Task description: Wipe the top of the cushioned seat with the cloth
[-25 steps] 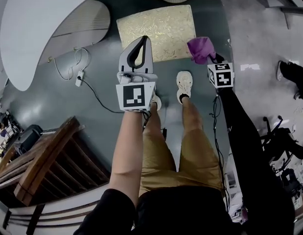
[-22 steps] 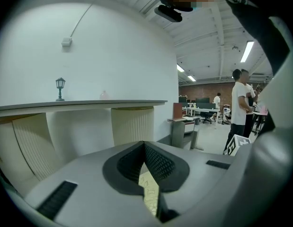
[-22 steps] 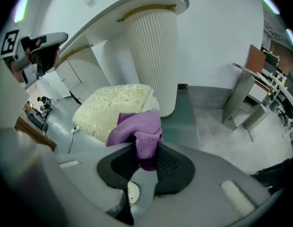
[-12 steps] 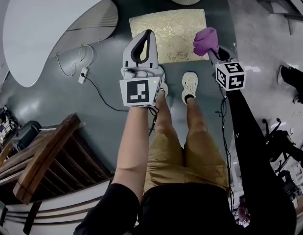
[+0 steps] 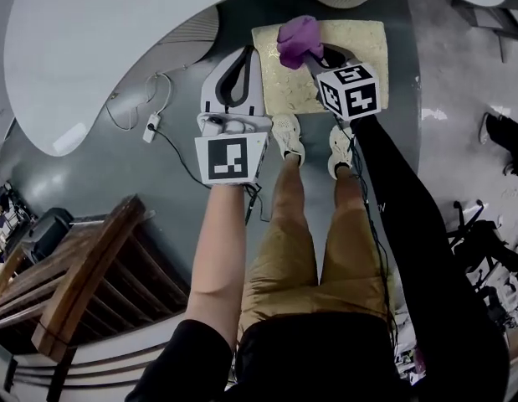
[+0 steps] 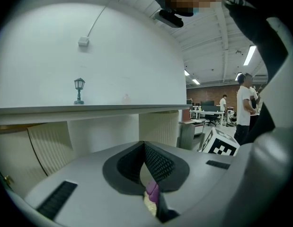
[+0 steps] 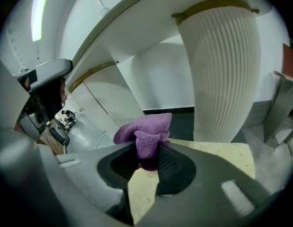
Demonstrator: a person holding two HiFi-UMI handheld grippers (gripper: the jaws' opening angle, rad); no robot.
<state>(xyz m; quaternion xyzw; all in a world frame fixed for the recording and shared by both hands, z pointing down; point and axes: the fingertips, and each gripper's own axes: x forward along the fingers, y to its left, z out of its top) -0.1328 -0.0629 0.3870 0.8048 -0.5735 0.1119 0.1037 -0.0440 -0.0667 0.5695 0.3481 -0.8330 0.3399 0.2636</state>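
Right gripper [image 5: 310, 54]: clamped on crumpled purple terry cloth [image 5: 297, 38], wad protruding forward to wipe | pale-gold patterned cushioned seat [image 5: 363, 40]: beneath jaws | left gripper [image 5: 247, 60]: jaws together, empty, aside.

The right gripper [image 5: 315, 59] and cloth [image 5: 298, 38] hide part of the cushioned seat [image 5: 367, 44].

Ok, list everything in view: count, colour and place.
cushioned seat: one, gold patterned, on the floor ahead
cloth: one, purple, over the seat, in the right tool
table: one, white, curved, upper left
plug: one, white, on grey floor, left
wooden frame: one, brown, lower left
shoes: two, pale, just short of the seat
left tool: one, grey, shut, empty
right tool: one, shut on the cloth
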